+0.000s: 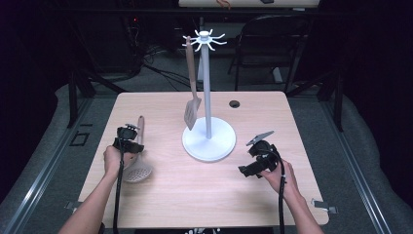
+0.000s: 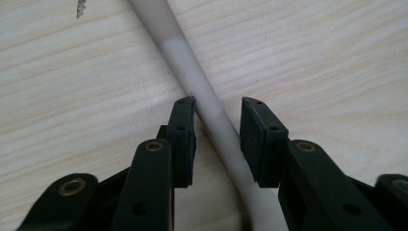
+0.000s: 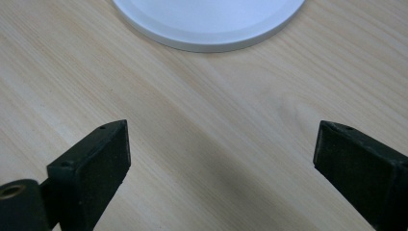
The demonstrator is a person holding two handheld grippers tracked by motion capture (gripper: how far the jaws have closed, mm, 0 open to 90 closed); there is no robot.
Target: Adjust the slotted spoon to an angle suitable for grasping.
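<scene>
Left gripper (image 1: 129, 138) sat low over the slotted skimmer (image 1: 137, 163) on the wooden table (image 1: 185, 195), left of centre. In the left gripper view the jaws straddled the skimmer's pale handle (image 2: 192, 79): one pad touched the handle's side, the other stood off with a sliver of table showing between. The jaws were narrowed around the handle but not clamped on it, as far as the close view let me judge.

The skimmer lay flat. Its perforated bowl pointed toward the person's side of the table, and its handle ran away toward the far edge, with a wood-coloured end past the gripper.

Right gripper (image 1: 254, 164) was held just above the table, right of centre, angled toward the utensil stand (image 1: 208, 140). In the right gripper view its jaws stood wide apart with bare tabletop between them, holding nothing. The rim of the stand's round white base (image 3: 207, 38) showed near, ahead of the jaws.

The stand stood mid-table, a white pole with a hook crown (image 1: 204, 39). A slotted turner (image 1: 192, 111) hung from one hook, its blade down near the base.
</scene>
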